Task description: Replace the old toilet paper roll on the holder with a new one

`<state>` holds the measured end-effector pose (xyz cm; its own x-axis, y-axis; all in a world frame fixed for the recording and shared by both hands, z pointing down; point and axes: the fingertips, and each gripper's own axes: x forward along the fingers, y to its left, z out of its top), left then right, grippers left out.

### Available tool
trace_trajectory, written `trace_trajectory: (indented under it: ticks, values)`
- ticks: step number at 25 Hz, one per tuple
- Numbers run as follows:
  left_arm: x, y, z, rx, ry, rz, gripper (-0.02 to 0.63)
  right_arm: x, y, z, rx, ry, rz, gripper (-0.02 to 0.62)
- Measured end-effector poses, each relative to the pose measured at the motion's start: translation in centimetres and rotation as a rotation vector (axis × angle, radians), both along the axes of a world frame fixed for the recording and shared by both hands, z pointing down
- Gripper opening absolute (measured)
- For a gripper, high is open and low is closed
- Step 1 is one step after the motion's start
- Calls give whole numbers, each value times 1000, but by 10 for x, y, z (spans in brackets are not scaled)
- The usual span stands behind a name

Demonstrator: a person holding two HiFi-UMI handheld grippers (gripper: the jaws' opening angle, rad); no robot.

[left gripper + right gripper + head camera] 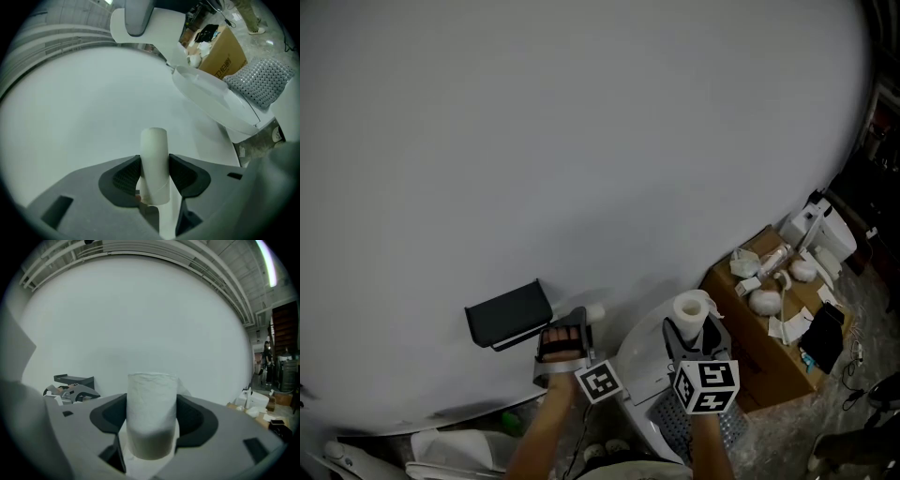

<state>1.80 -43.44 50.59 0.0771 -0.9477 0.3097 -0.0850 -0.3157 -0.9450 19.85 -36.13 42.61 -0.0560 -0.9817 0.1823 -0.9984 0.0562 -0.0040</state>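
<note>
A black paper holder [508,314] hangs low on the white wall, and no roll shows on it. Just to its right, my left gripper [567,326] is shut on the old roll [154,166], a thin pale tube standing between the pads [126,178]. The tube's tip [594,311] pokes out toward the wall. Further right, my right gripper [690,334] is shut on the new toilet paper roll [692,308], thick, white and upright between the jaws [152,413]. The right gripper view also shows the holder [74,379] at the far left.
A white toilet [643,364] stands under and between the two grippers; its lid [220,101] fills the right of the left gripper view. A cardboard box [769,352] with white odds and ends on top stands to the right, dark clutter beyond it.
</note>
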Motion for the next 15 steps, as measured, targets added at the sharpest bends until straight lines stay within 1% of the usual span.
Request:
trace_trajectory:
  ticks: [3, 5, 7, 10, 15]
  values:
    - [15, 8, -4, -18, 56, 29, 192, 6, 1, 0, 0, -4, 10, 300]
    - [20, 13, -9, -21, 113, 48, 192, 5, 1, 0, 2, -3, 8, 299]
    - [21, 19, -19, -21, 206, 63, 192, 1, 0, 1, 4, -2, -1, 299]
    - [16, 29, -39, -28, 372, 77, 192, -10, -3, -1, 8, -5, -24, 299]
    - [-6, 47, -76, -35, 644, 83, 192, -33, -7, -6, 15, -6, -75, 299]
